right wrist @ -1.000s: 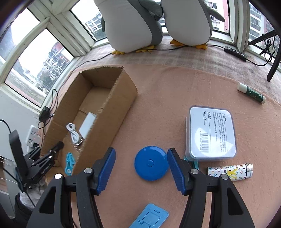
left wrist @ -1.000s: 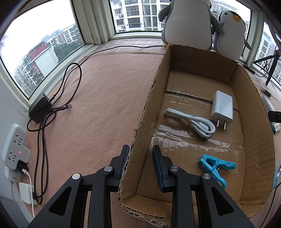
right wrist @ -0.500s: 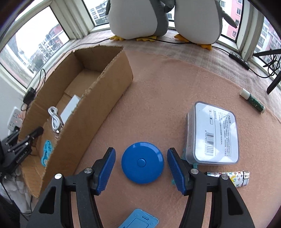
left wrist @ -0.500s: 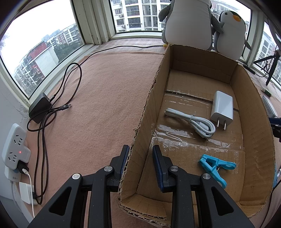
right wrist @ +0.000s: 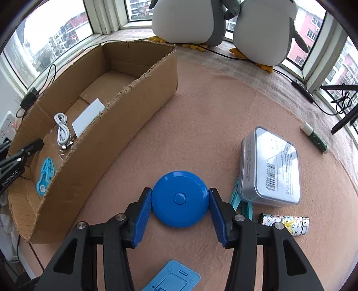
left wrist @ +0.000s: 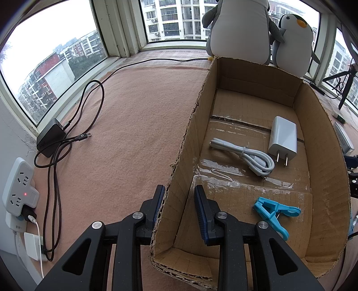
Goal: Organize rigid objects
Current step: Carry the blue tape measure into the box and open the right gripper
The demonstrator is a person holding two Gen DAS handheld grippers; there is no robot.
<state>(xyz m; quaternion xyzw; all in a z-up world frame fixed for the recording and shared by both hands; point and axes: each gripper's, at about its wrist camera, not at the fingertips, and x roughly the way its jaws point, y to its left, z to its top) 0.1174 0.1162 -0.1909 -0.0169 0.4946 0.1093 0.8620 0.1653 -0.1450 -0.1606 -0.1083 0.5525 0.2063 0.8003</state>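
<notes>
A cardboard box [left wrist: 226,73] [right wrist: 125,125] holds a white charger [left wrist: 283,137], a coiled white cable [left wrist: 243,156] and a blue clip [left wrist: 274,213]. My left gripper [left wrist: 177,201] straddles the box's left wall, one finger outside and one inside, gripping it. My right gripper [right wrist: 180,200] has its blue pads on both sides of a round blue disc [right wrist: 180,198] on the pink mat, touching or nearly touching it. Beside it lie a clear rectangular case [right wrist: 271,167], a patterned lighter [right wrist: 284,222], a light blue clip [right wrist: 242,203], a green glue stick [right wrist: 314,136] and a blue flat holder [right wrist: 172,278].
Two plush penguins [right wrist: 214,20] stand at the back by the windows. A black adapter with cables [left wrist: 52,136] and a white power strip [left wrist: 19,185] lie left of the box. A tripod leg [right wrist: 344,118] and black cables sit at the far right.
My right gripper has moved forward and down to the blue disc and its fingers have closed in around it. The left gripper has not moved.
</notes>
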